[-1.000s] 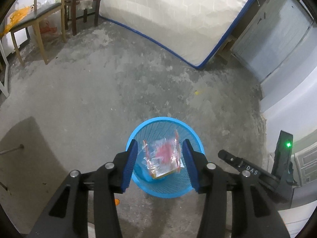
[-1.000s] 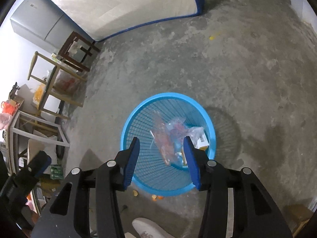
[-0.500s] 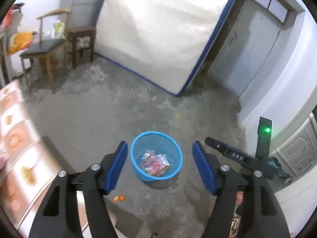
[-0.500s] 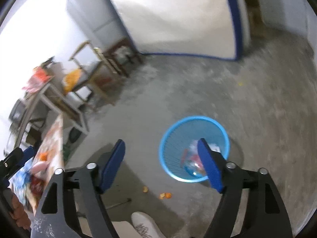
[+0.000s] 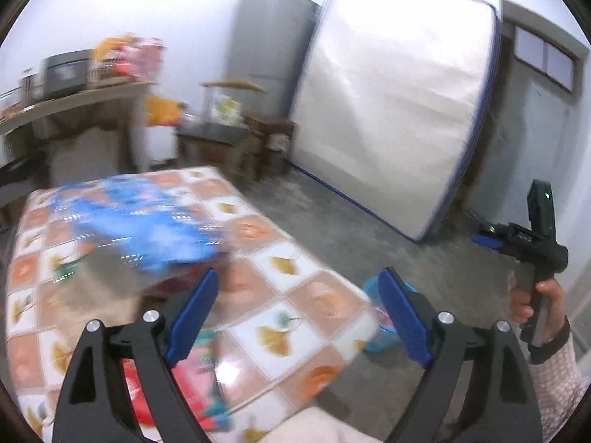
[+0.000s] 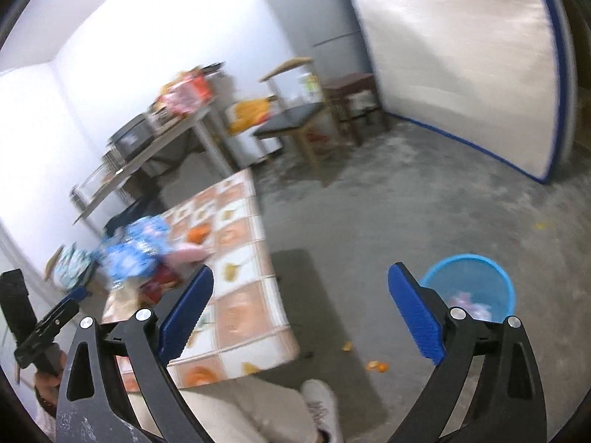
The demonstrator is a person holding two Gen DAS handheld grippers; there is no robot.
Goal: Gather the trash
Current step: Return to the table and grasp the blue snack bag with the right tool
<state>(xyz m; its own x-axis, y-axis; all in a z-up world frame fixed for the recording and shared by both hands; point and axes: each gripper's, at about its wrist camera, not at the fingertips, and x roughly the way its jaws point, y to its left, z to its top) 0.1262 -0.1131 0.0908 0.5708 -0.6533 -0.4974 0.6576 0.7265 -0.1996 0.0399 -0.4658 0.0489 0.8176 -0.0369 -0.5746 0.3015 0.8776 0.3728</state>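
Note:
My left gripper is open and empty above a table with a tiled orange-and-white cloth. A blurred blue plastic wrapper lies on the table ahead of it, and a red-pink packet lies near the left finger. My right gripper is open and empty, over the table's corner. The blue mesh bin stands on the floor to the right with wrappers inside; it also shows in the left wrist view, mostly hidden by the table. Blue wrappers show on the table.
A white mattress leans on the far wall beside a grey fridge. A chair and stool stand by a cluttered metal shelf. Orange peel bits lie on the concrete floor near my shoe.
Both grippers have risen and swung from over the bin up toward the table. Their jaws have opened wider. The views are blurred by motion.

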